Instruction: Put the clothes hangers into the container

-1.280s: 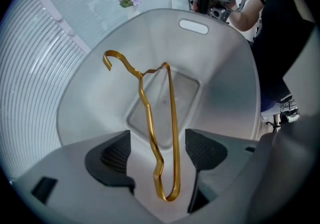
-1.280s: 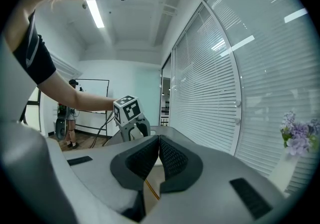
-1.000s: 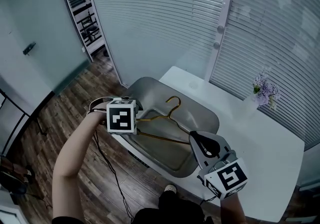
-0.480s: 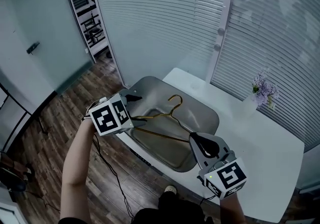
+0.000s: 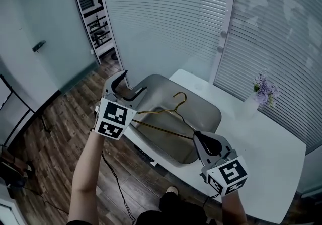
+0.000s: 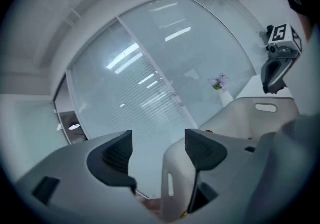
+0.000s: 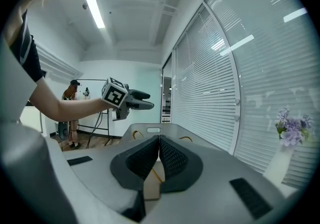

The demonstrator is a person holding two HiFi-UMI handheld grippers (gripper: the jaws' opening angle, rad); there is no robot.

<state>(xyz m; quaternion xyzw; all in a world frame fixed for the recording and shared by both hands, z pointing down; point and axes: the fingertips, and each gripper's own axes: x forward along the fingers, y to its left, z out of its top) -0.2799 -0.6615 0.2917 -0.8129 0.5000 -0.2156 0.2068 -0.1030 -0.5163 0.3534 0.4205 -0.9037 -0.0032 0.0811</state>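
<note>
Gold hanger (image 5: 173, 109) runs toward ten o'clock over the container (image 5: 207, 109) from the right gripper's (image 5: 200, 138) pinching jaws — left gripper (image 5: 133, 82) gapes empty, farther off.

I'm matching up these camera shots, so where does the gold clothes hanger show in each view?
Head view: the gold hanger lies across the grey container, mid-frame, its near end at the shut right gripper.
Left gripper view: not clearly in it; only tiny gold specks by the container.
Right gripper view: its thin wire shows low centre, between the shut jaws.
Shared landmark: the purple flowers, in all three views.
</note>
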